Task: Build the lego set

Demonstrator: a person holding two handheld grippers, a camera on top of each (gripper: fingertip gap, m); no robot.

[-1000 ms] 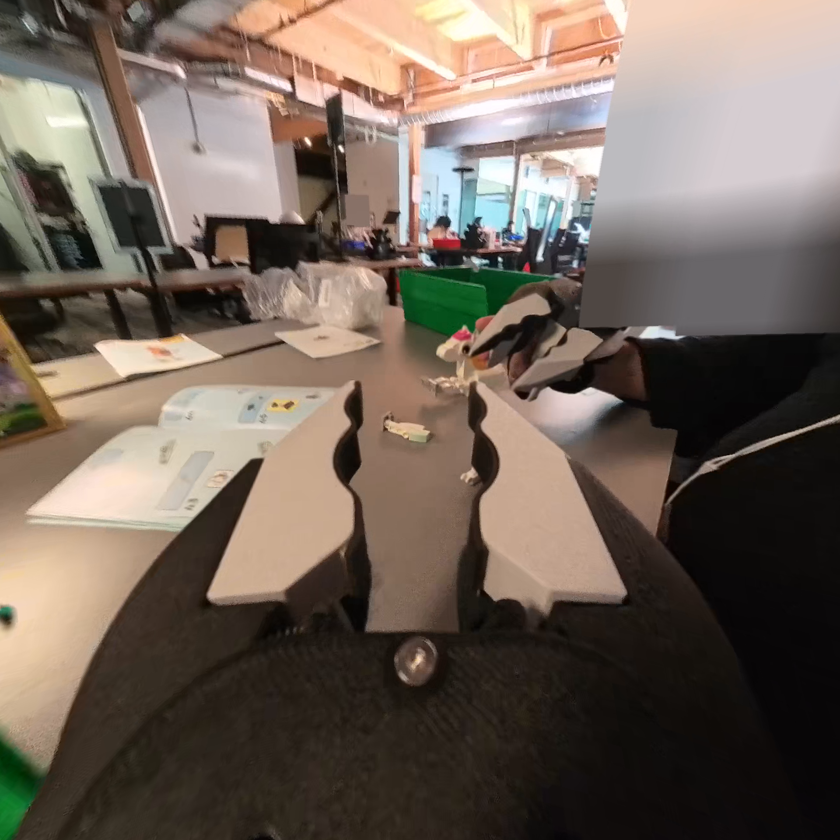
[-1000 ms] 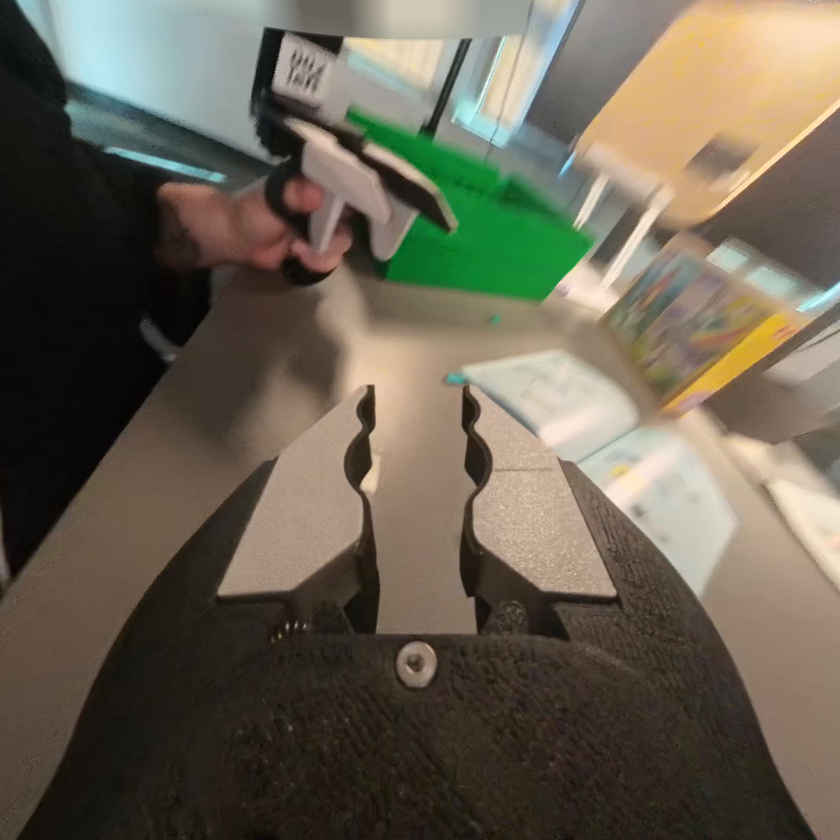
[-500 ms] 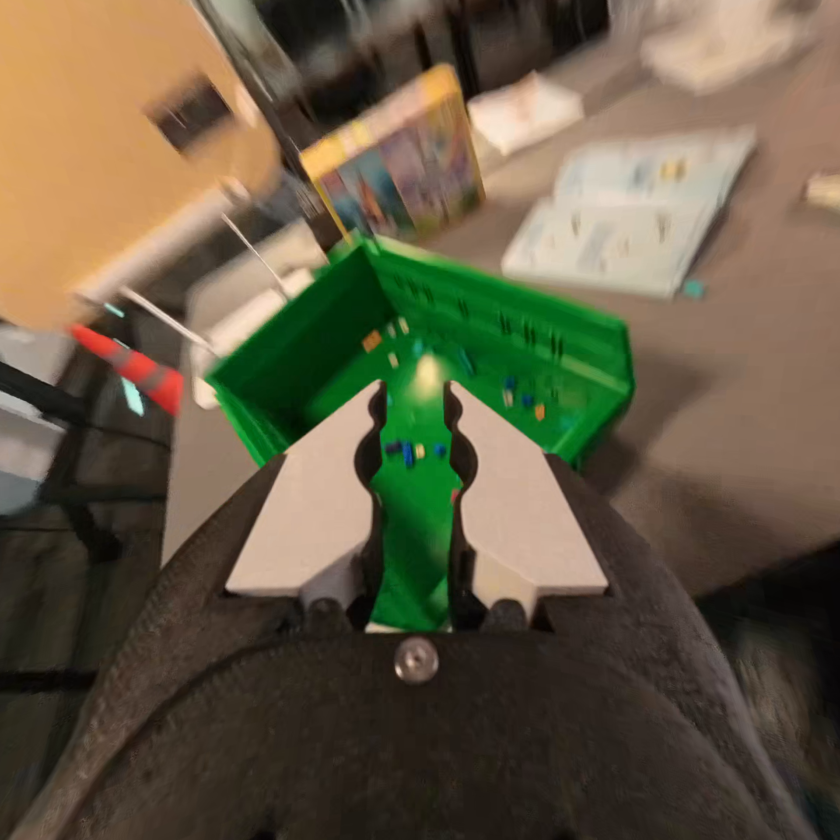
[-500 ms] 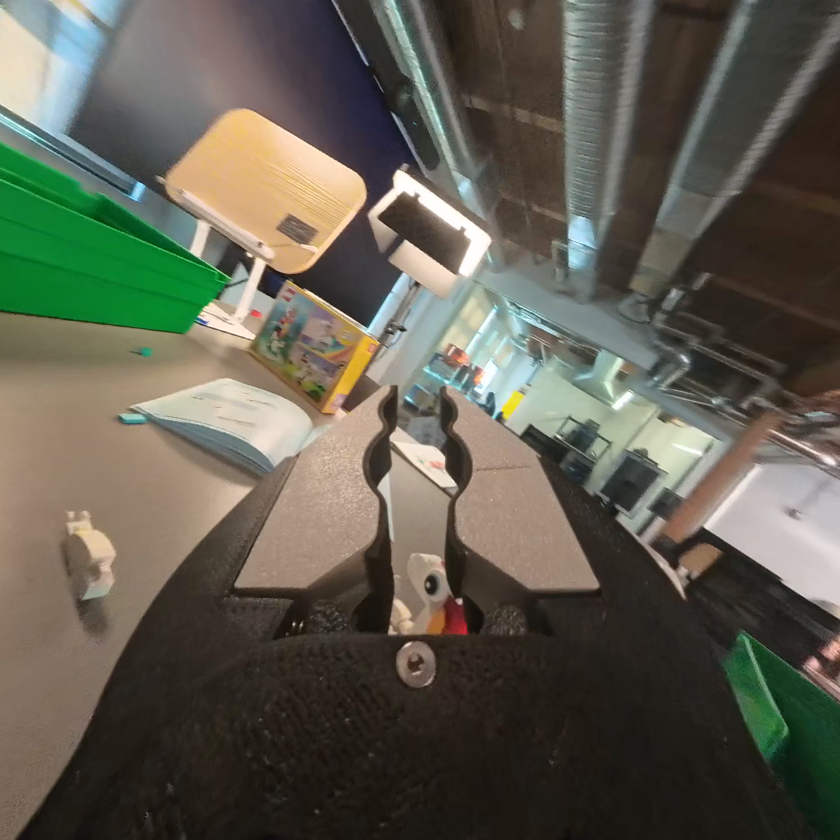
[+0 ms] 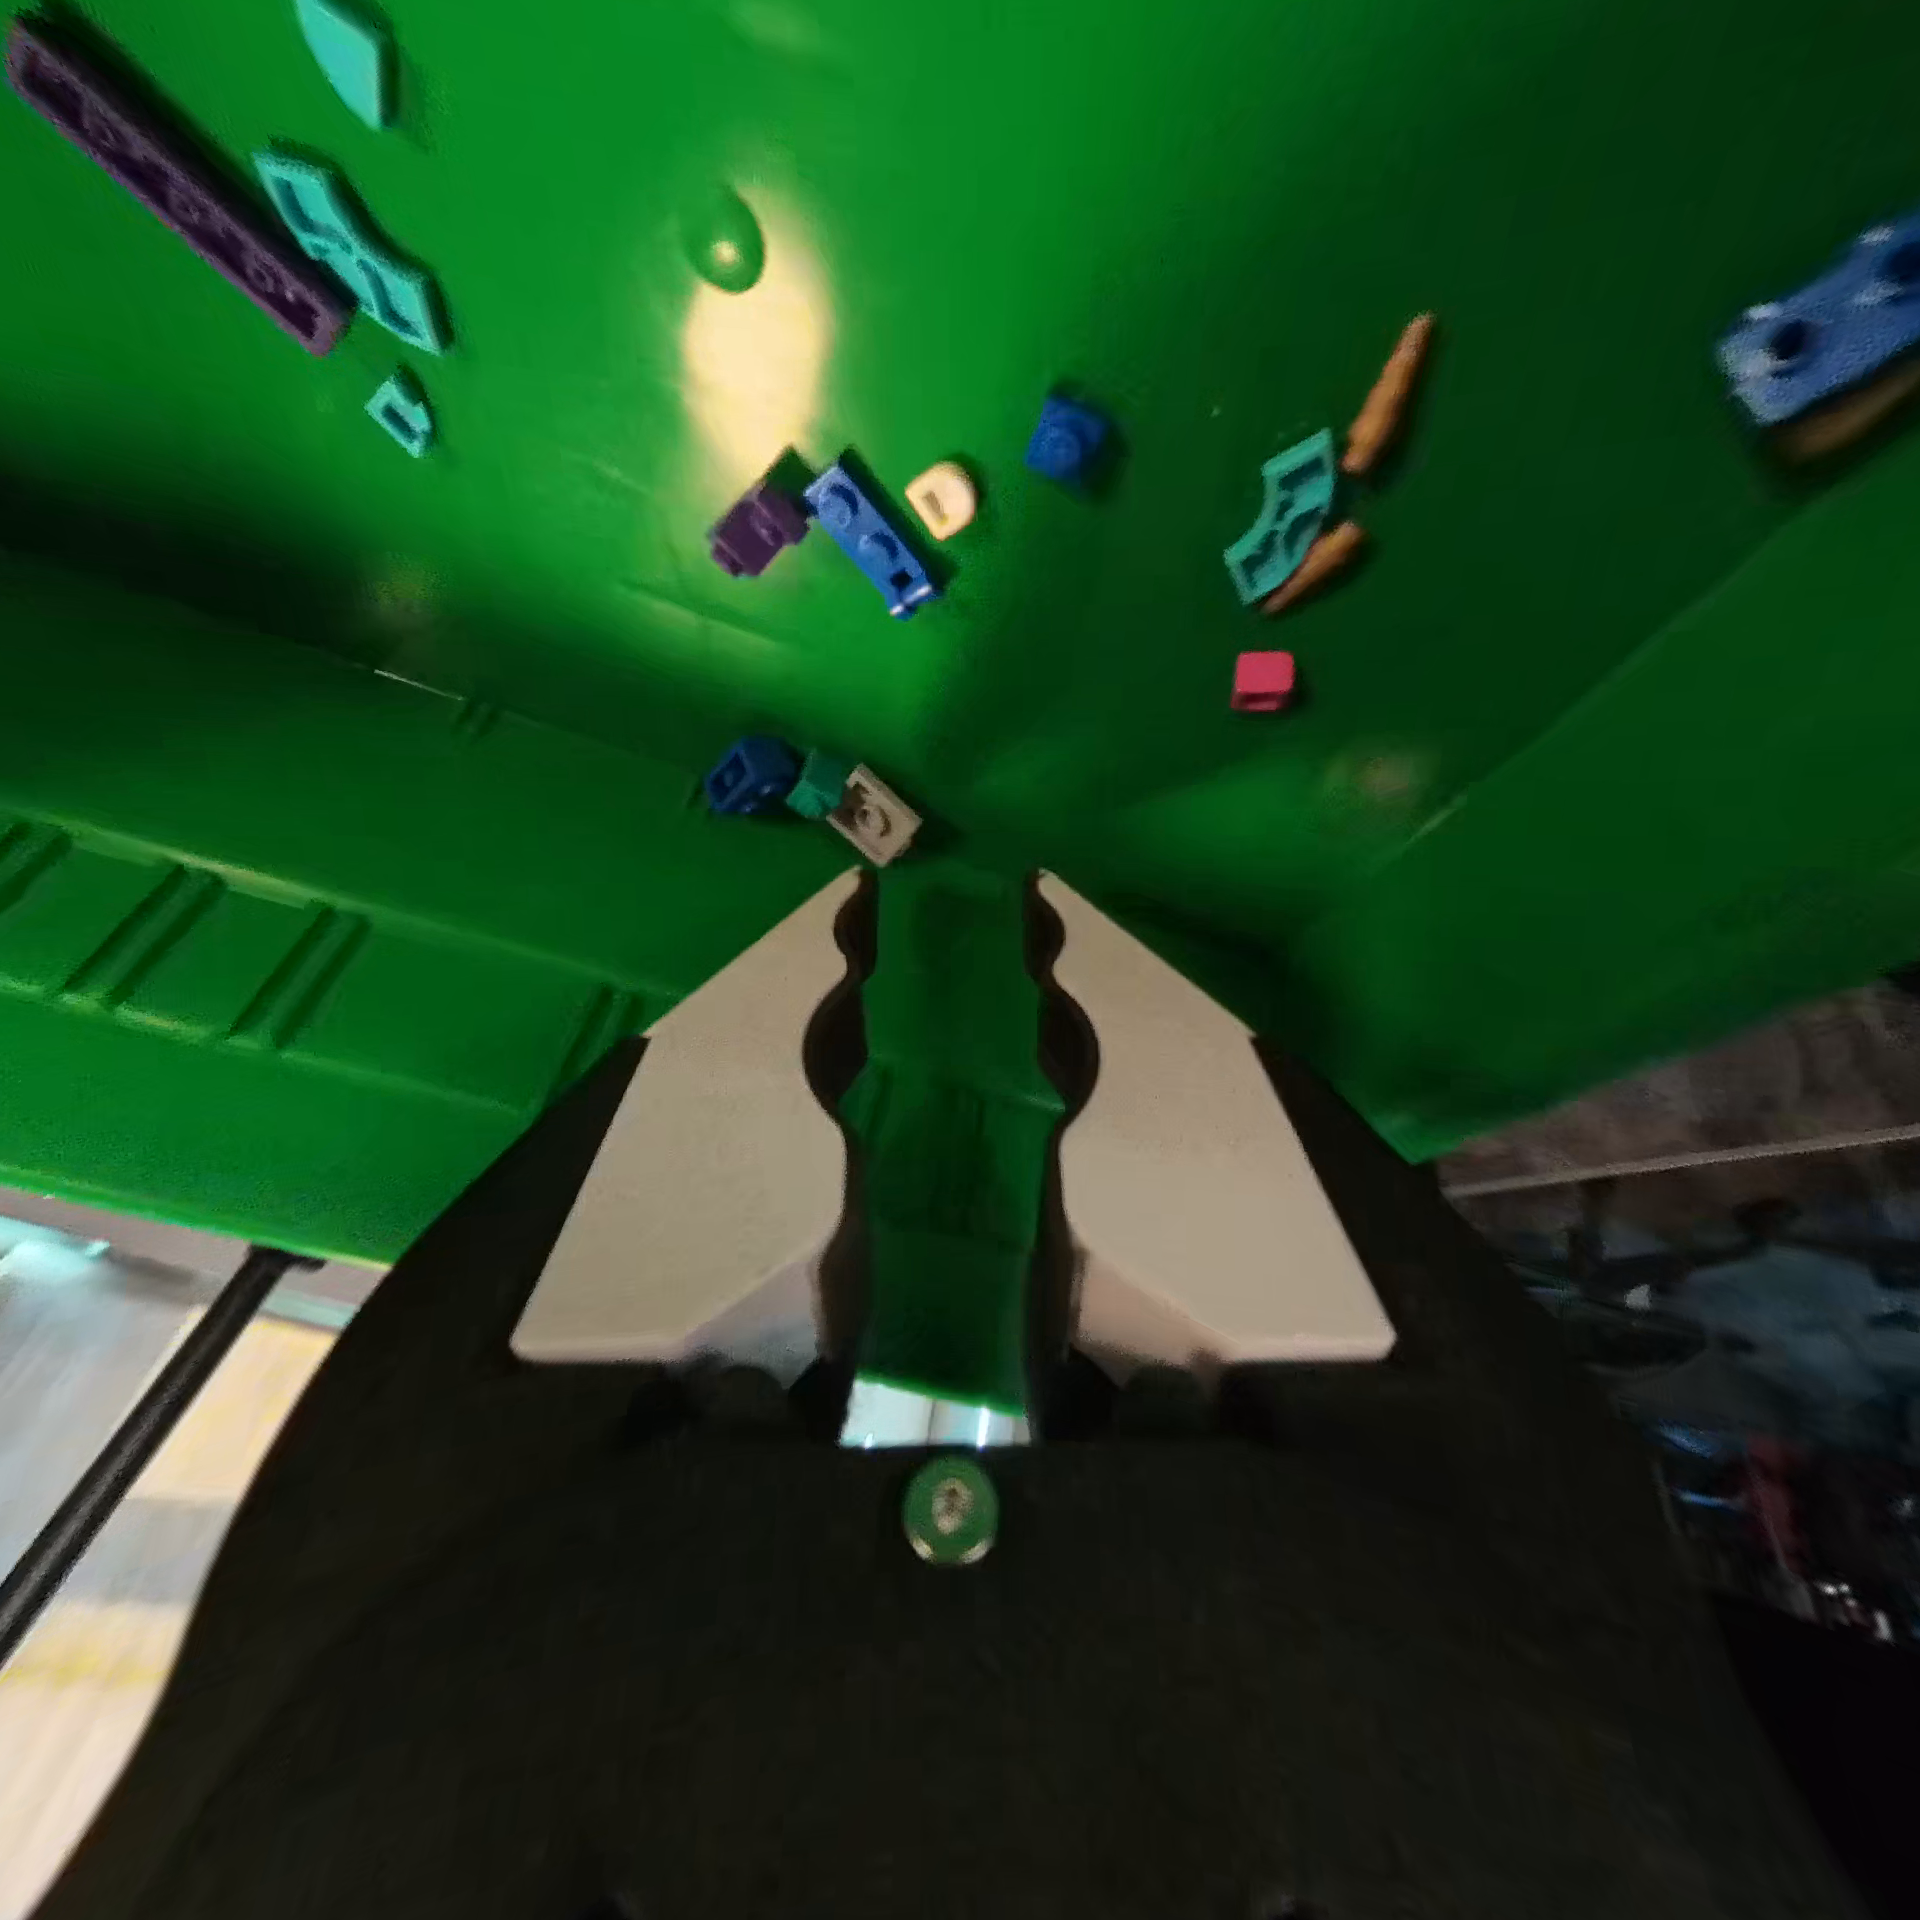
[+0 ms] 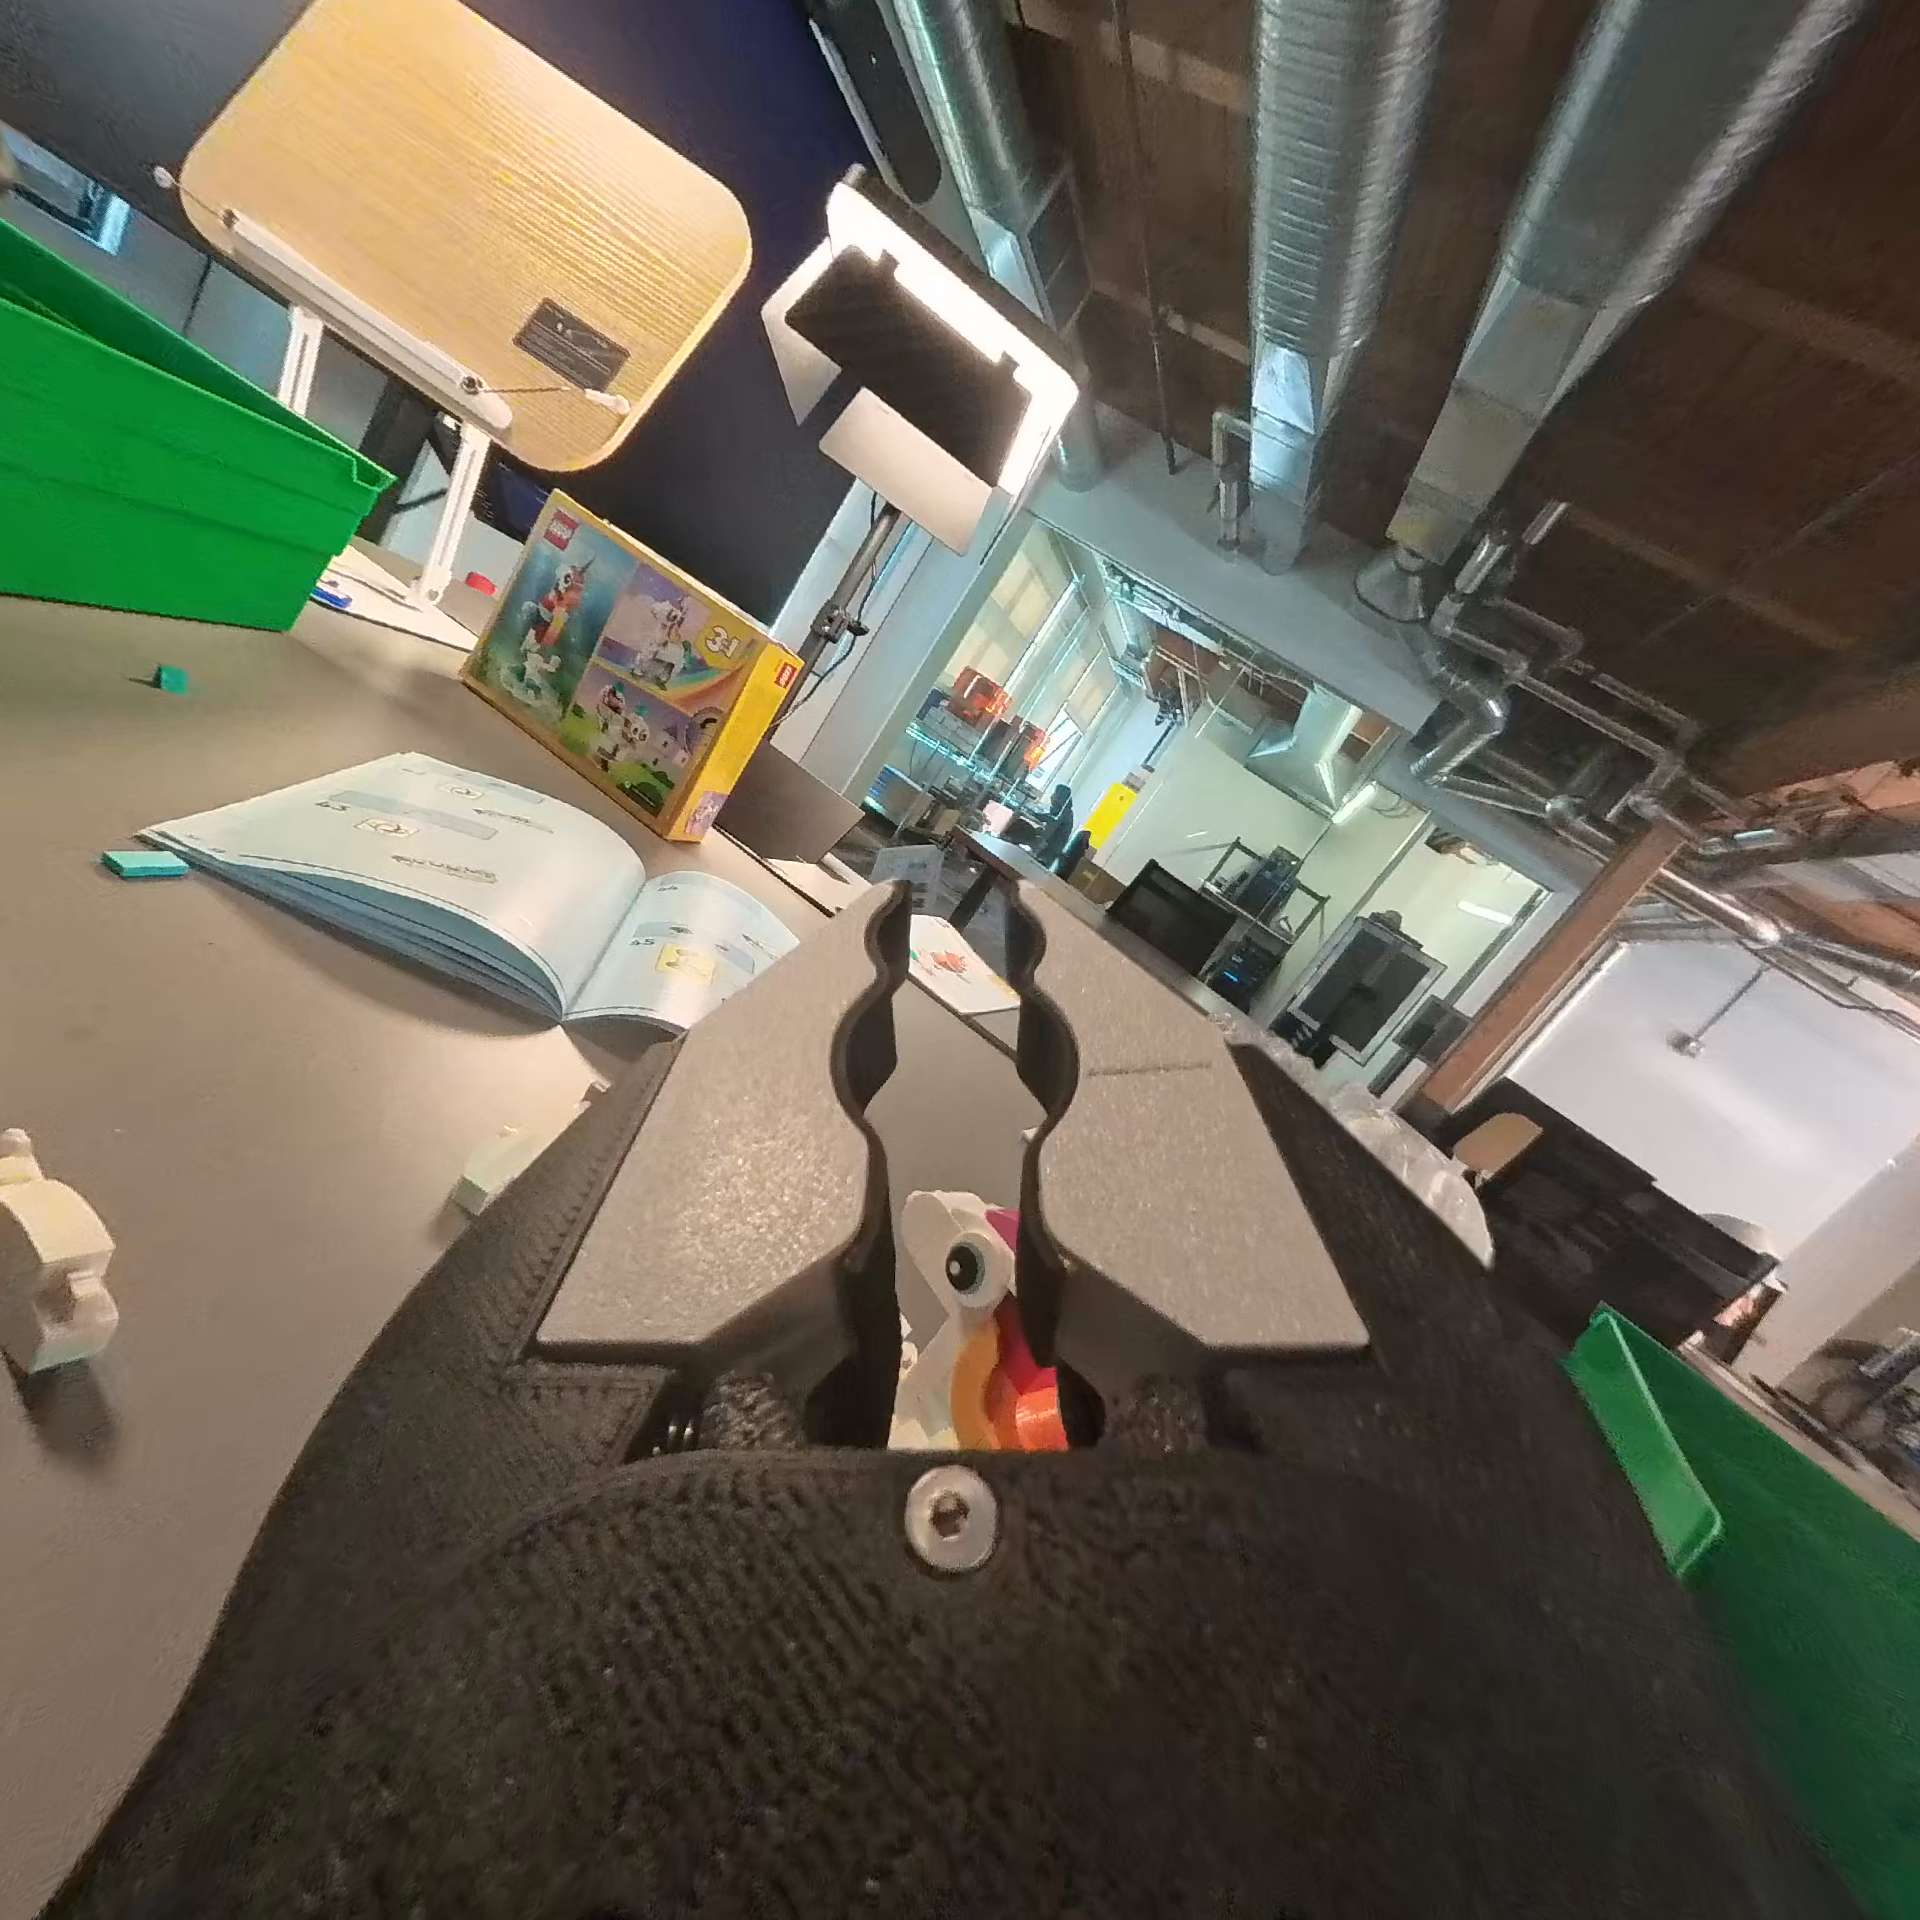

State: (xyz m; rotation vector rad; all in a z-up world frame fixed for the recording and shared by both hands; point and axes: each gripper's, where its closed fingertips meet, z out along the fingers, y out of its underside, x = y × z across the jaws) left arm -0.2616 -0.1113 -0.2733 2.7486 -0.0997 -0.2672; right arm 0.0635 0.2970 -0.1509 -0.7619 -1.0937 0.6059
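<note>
My left gripper (image 5: 951,883) is open and empty, pointing down into a green bin (image 5: 312,987). Its tips hang just short of a grey-white single-stud plate (image 5: 873,826), which sits next to a teal piece (image 5: 821,779) and a blue brick (image 5: 743,774). Farther in lie a red cube (image 5: 1262,681), a blue plate (image 5: 878,540), a purple piece (image 5: 758,530) and a cream tile (image 5: 940,499). My right gripper (image 6: 956,904) is shut on a small unicorn build (image 6: 971,1320), white with an eye, pink and orange, held deep between the fingers above the table.
In the right wrist view an open instruction booklet (image 6: 416,862), the set's box (image 6: 634,665), a small white build (image 6: 47,1278), a teal tile (image 6: 145,862) and a pale piece (image 6: 499,1164) are on the grey table (image 6: 208,1039). Green bins stand at the left (image 6: 156,468) and right (image 6: 1766,1558). About 55 cm separates my left fingertips from my right. The left tips stand about 6 cm off the blue plate (image 5: 878,540). Measured from the fingertips, the purple piece (image 5: 758,530) is 6 cm or so from the left gripper and 50 cm from the right. The cream tile (image 5: 940,499) is about 6 cm from my left fingertips and 50 cm from my right.
My left gripper swung from over the table down into the green bin and narrowed its gap. My right gripper tilted upward and closed on the unicorn build.
</note>
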